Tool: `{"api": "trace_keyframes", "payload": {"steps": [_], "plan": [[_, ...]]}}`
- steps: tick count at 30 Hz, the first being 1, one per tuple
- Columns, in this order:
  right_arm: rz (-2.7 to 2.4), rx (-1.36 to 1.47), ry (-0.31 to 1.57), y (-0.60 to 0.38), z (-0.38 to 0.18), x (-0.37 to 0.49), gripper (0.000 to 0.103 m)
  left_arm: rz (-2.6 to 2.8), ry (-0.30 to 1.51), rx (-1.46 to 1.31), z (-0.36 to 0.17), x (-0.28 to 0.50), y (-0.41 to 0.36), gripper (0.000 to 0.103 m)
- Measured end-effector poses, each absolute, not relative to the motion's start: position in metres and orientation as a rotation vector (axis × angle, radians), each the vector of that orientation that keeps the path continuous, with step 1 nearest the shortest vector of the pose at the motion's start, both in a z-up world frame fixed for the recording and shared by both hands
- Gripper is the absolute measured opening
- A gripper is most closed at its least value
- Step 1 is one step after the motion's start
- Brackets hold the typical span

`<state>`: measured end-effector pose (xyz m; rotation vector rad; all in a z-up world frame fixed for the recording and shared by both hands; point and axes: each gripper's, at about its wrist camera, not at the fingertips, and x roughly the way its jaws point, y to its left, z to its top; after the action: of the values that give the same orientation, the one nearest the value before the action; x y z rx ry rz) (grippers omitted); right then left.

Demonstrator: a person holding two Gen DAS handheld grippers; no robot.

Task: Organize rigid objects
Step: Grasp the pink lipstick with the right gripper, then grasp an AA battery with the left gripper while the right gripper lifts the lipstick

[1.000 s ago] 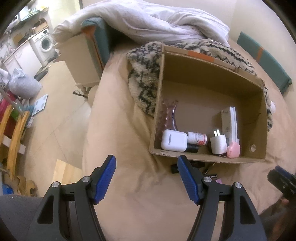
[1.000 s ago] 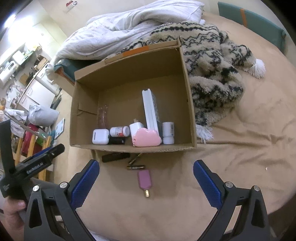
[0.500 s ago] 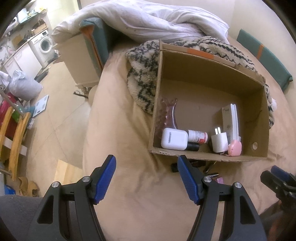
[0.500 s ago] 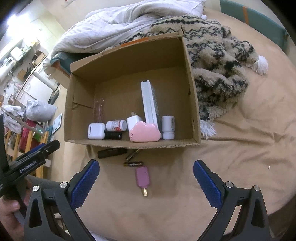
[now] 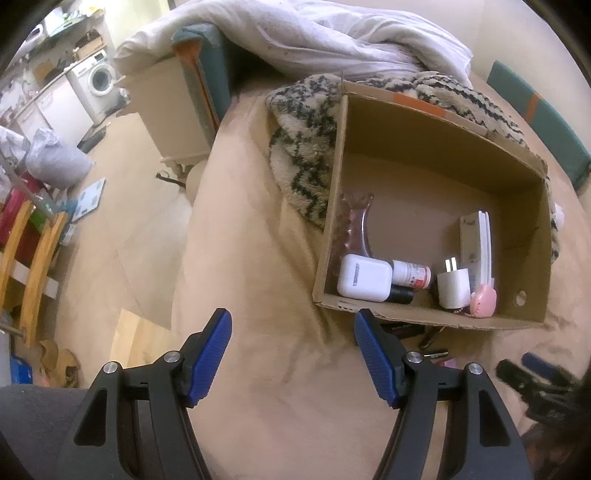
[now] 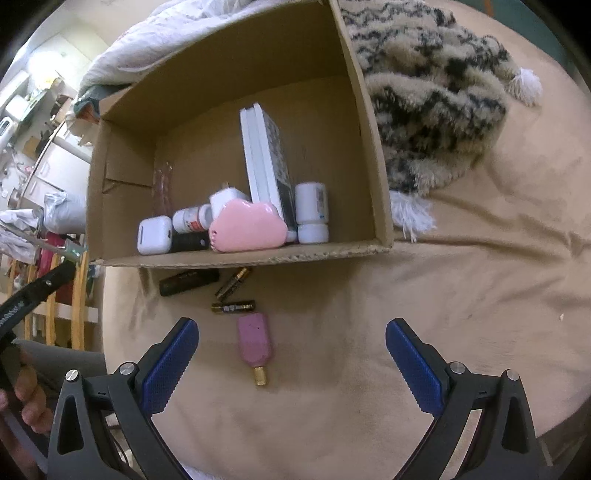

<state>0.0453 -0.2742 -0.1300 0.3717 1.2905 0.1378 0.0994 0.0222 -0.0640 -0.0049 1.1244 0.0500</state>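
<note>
An open cardboard box (image 6: 369,155) (image 5: 332,221) lies on the tan bedcover, with a white earbud case (image 6: 154,235) (image 5: 364,277), a pink cloud-shaped item (image 6: 247,226), a white charger (image 5: 453,288), small bottles and a white flat box (image 6: 264,162) inside. In front of it lie a pink tube with a gold tip (image 6: 255,345), two batteries (image 6: 232,306) and a black stick (image 6: 188,281). My right gripper (image 6: 291,341) hangs open just above the pink tube. My left gripper (image 5: 293,328) stands open and empty over bare cover, left of the box.
A patterned fleece blanket (image 6: 436,103) lies against the box's right and back walls, with a white duvet (image 5: 332,33) behind. The bed edge drops to the floor at left, where a nightstand (image 5: 173,110) and wooden chairs (image 5: 29,258) stand.
My right gripper has sunk toward the bedcover, so the pink tube, batteries and box look larger and closer. The left gripper has stayed put.
</note>
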Motion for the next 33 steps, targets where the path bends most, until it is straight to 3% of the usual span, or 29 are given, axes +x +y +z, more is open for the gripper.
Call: {"api": "trace_keyframes", "payload": {"steps": [4, 7, 9, 11, 15, 19, 33], "plan": [[0.186, 0.288, 1.371, -0.252, -0.146, 0.045, 0.103, 0.041, 1.129, 0.000, -0.064, 0.099, 0.020, 0.066], [0.227, 0.236, 1.420, -0.232, -0.161, 0.046, 0.077, 0.030, 1.139, 0.001, -0.066, 0.100, 0.018, 0.066], [0.234, 0.198, 1.426, -0.220, -0.168, 0.049, 0.071, 0.021, 1.144, 0.004, -0.067, 0.100, 0.016, 0.066], [0.232, 0.127, 1.419, -0.207, -0.171, 0.052, 0.059, 0.016, 1.146, 0.013, -0.068, 0.100, 0.014, 0.066], [0.212, 0.060, 1.425, -0.195, -0.177, 0.056, 0.047, 0.011, 1.148, 0.016, -0.068, 0.099, 0.013, 0.066], [0.219, 0.027, 1.423, -0.192, -0.176, 0.052, 0.026, 0.016, 1.161, -0.004, -0.070, 0.100, 0.016, 0.066], [0.242, 0.134, 1.356, -0.222, -0.130, 0.024, 0.026, 0.024, 1.179, -0.008, -0.075, 0.101, 0.018, 0.066]]}}
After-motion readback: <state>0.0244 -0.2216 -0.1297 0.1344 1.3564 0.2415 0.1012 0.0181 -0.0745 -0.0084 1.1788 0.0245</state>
